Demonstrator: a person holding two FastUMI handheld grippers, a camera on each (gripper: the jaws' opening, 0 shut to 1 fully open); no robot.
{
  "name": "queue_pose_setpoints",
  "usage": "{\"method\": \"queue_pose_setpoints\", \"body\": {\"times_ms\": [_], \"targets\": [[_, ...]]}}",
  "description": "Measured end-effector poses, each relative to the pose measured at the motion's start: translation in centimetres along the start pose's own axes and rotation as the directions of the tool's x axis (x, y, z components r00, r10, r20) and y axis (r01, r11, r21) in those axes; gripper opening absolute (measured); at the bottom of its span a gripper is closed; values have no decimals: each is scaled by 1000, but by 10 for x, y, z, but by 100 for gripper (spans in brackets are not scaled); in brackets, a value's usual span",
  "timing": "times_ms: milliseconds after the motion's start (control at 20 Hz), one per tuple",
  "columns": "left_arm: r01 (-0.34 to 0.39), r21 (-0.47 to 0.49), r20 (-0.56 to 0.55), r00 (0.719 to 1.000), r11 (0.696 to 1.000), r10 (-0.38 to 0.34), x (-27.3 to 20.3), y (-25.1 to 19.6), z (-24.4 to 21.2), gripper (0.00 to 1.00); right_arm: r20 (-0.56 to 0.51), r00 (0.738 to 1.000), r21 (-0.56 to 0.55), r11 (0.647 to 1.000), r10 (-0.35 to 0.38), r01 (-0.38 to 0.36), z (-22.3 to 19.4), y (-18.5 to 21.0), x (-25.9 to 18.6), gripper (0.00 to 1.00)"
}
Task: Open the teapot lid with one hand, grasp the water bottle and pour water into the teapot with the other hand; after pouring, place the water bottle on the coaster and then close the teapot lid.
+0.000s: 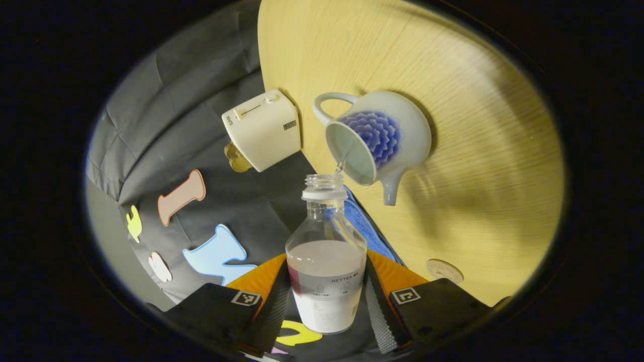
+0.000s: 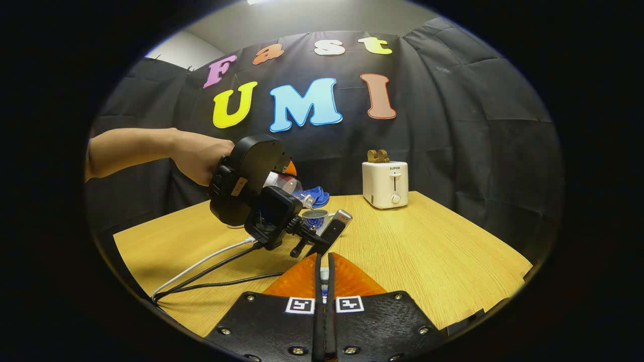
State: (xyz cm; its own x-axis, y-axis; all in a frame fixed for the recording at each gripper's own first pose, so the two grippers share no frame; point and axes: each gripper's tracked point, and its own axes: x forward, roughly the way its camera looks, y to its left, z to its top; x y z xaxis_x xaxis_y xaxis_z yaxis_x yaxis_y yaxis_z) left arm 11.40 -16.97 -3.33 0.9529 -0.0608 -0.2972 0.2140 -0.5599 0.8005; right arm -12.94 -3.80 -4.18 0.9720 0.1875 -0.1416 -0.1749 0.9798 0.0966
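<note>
The left gripper (image 1: pixel 326 301) clamps the clear plastic water bottle with a white label (image 1: pixel 326 271) by its lower body, both fingers pressing its sides, the bottle tipped so its long axis runs from the gripper straight toward the white ceramic teapot with a blue flower pattern (image 1: pixel 375 138). The bottle's open mouth sits just at the rim of the teapot's opening, and a thin stream of water crosses into it. The pot stands on the pale wooden table (image 1: pixel 478 151), near the cream toaster (image 1: pixel 264 129). The small round coaster (image 1: pixel 445 270) lies on the table, well apart from the pot and closer to this gripper, so the bottle's next trip looks short. The right gripper (image 2: pixel 324 281) has its fingers nearly together on something thin and pale, probably the lid, though I cannot tell.
</note>
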Motion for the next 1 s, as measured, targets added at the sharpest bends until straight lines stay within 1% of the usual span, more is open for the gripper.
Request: {"method": "queue_pose_setpoints", "body": {"times_ms": [150,450,750,1000], "targets": [[-12,27,1,1000,1000,12,-1,3,3,84,1,1000,-2,1000,-2,2,1,0,0,1],[-14,46,2,1000,999,14,-1,5,2,84,-1,1000,-3,1000,-3,3,0,-1,0,1],[-4,-24,34,999,1000,5,4,1,2,84,-1,1000,-2,1000,-4,4,0,-1,0,1],[17,-136,68,998,991,-8,12,-10,2,84,16,1000,3,1000,-6,6,6,-2,-2,1]]}}
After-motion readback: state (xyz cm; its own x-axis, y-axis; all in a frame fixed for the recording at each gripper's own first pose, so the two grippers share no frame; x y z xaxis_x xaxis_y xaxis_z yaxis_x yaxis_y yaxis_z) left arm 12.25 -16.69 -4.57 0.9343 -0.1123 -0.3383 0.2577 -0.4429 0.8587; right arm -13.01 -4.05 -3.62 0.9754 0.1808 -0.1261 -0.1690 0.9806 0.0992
